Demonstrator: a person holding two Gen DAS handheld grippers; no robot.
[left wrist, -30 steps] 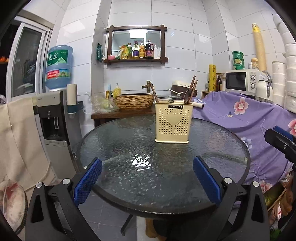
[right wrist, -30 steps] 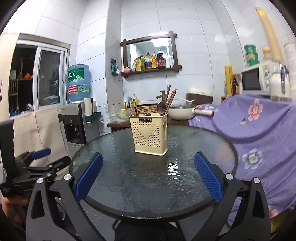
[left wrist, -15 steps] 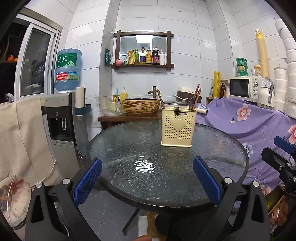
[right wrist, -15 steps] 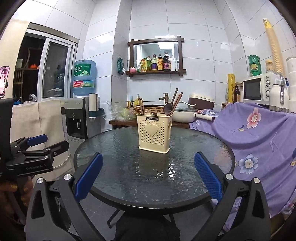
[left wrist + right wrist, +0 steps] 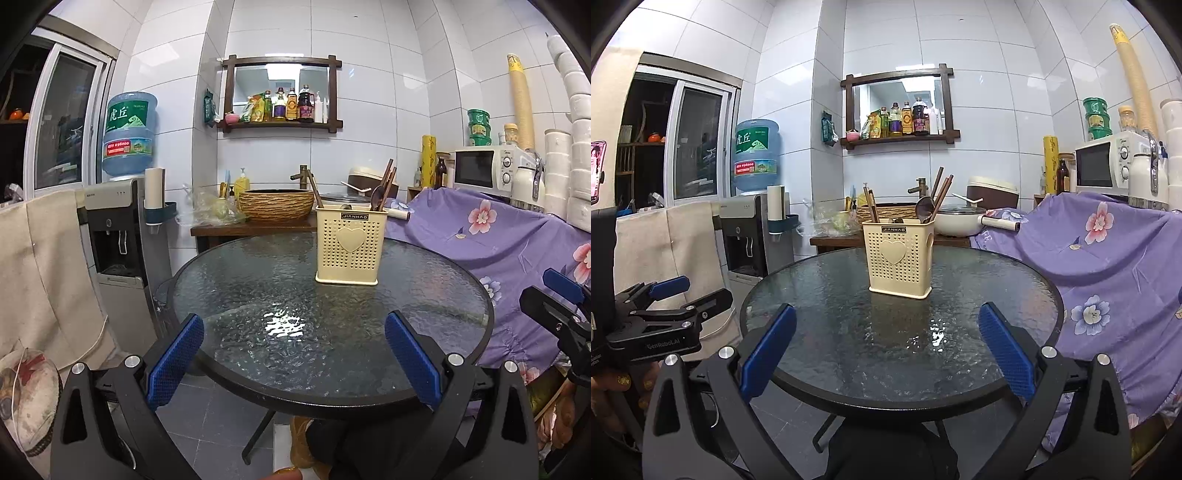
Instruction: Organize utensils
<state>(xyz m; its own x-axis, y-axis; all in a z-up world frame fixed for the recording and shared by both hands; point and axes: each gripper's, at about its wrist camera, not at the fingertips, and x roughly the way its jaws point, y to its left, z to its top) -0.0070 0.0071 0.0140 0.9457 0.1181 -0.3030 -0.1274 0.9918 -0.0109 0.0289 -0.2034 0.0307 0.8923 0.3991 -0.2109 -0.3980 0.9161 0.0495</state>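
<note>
1. Left gripper (image 5: 293, 354): released, blue-padded fingers (image 5: 173, 358) spread wide with nothing between them; held off the near edge of the tabletop, level with its rim. Also seen in the right wrist view at far left (image 5: 665, 306), carried in a hand (image 5: 613, 384).
2. Right gripper (image 5: 886, 354): released, fingers (image 5: 1006, 350) wide apart and holding nothing; likewise off the near edge of the tabletop. Its tip shows at the right margin of the left wrist view (image 5: 554, 295).
3. Round glass table (image 5: 236, 288): textured glass top, dark rim, a ceiling-light reflection towards the near side.
4. Utensil holder (image 5: 349, 249): cream perforated plastic caddy, heart on the front face, label "JIANHAO"; stands upright on the tabletop, towards the far edge, well apart from both grippers.
5. Utensils (image 5: 940, 195): dark wooden chopsticks and a dark spoon (image 5: 923, 206) stand in the holder, leaning; one pair leans at the holder's left side (image 5: 870, 206). Which inner compartment each occupies cannot be told from here.
6. Purple floral cloth (image 5: 498, 243): draped over furniture just beyond the right edge of the table.
7. Water dispenser (image 5: 118, 236): left of the table, blue bottle on top.
8. Woven basin (image 5: 275, 205): on a wooden counter behind the far edge.
9. Microwave (image 5: 484, 170): at right rear, above the cloth.
10. Wall shelf (image 5: 284, 122): bottles in a row.
</note>
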